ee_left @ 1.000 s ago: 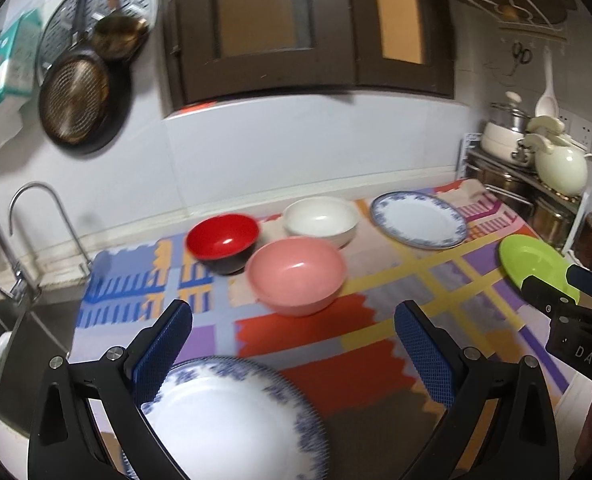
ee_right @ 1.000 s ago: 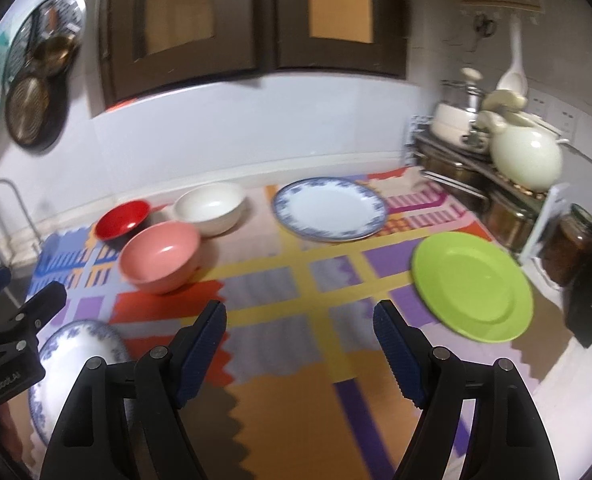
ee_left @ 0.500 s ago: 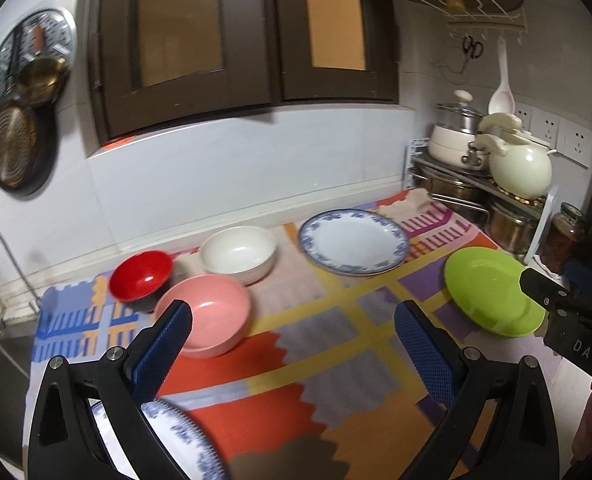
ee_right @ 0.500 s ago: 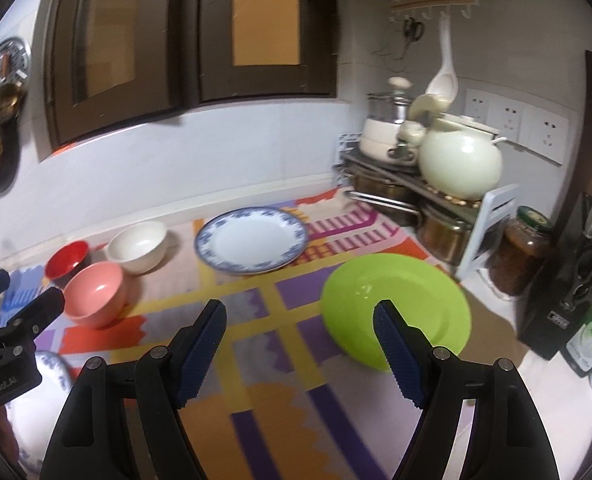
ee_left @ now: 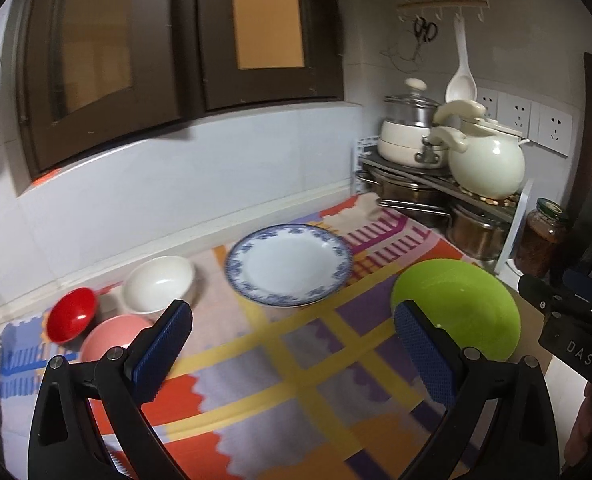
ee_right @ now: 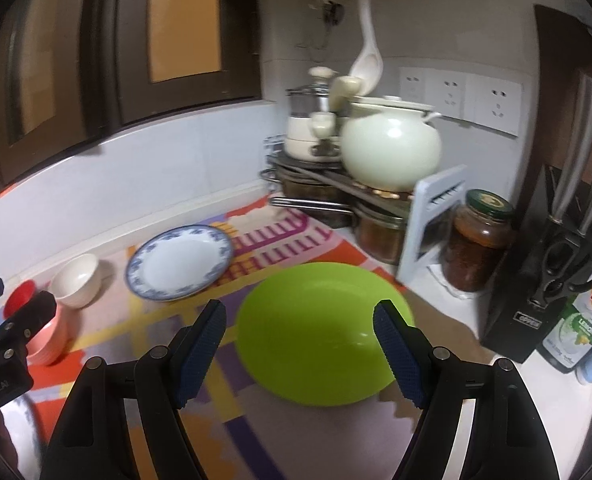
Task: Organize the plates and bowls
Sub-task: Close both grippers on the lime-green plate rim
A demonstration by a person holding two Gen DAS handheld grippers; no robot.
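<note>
A green plate (ee_right: 320, 332) lies on the patterned mat, straight ahead of my right gripper (ee_right: 300, 320), whose jaws stand open and empty just short of it. That green plate (ee_left: 456, 308) is to the right of my left gripper (ee_left: 292, 328), which is open and empty too. A blue-rimmed white plate (ee_left: 290, 264) lies behind, also seen as the blue-rimmed plate (ee_right: 180, 262) in the right wrist view. At the left stand a white bowl (ee_left: 158, 284), a red bowl (ee_left: 72, 314) and a pink bowl (ee_left: 112, 336). The right gripper's body (ee_left: 568, 332) shows at the left view's right edge.
A rack with pots and a cream kettle (ee_right: 390, 152) fills the back right corner. A jar (ee_right: 478, 240), a knife block (ee_right: 536, 280) and a soap bottle (ee_right: 584, 320) stand along the right. Another blue-rimmed plate's edge (ee_right: 16, 428) shows at bottom left.
Both grippers have swung to the right along the counter. The sink and hanging pans have left view; the green plate now sits close ahead of the right gripper. Jaws unchanged.
</note>
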